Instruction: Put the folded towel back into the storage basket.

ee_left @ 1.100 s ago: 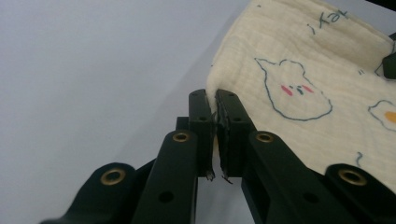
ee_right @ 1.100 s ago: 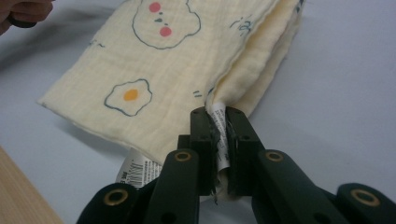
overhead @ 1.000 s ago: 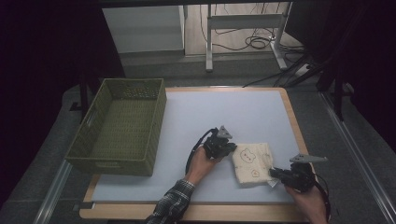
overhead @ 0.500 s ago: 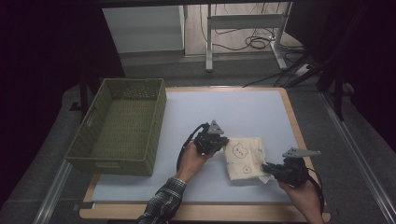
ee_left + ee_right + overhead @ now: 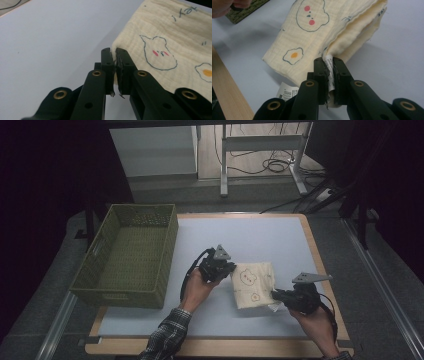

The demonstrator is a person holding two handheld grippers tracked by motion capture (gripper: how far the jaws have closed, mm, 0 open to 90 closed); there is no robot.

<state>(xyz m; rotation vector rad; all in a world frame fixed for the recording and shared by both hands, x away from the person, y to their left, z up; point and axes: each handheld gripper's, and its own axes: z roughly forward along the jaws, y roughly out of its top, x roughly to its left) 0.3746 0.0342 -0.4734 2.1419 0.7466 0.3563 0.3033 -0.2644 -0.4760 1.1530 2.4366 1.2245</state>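
where the dark room gives way to light, a pale table (image 5: pixel 260 237) with a wooden rim carries a green basket (image 5: pixel 127 255) at its left. the folded cream cloth (image 5: pixel 255 282) sits right of centre, held between both tools: the left gripper (image 5: pixel 114 53) is clamped on its near corner, the right gripper (image 5: pixel 327 62) pinches its edge and label. bare tabletop lies open beyond the cloth.

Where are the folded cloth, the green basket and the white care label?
folded cloth (image 5: pixel 254 284), high view, printed top face.
green basket (image 5: pixel 123 296), high view, near wall.
white care label (image 5: pixel 285 91), right gripper view, printed part.
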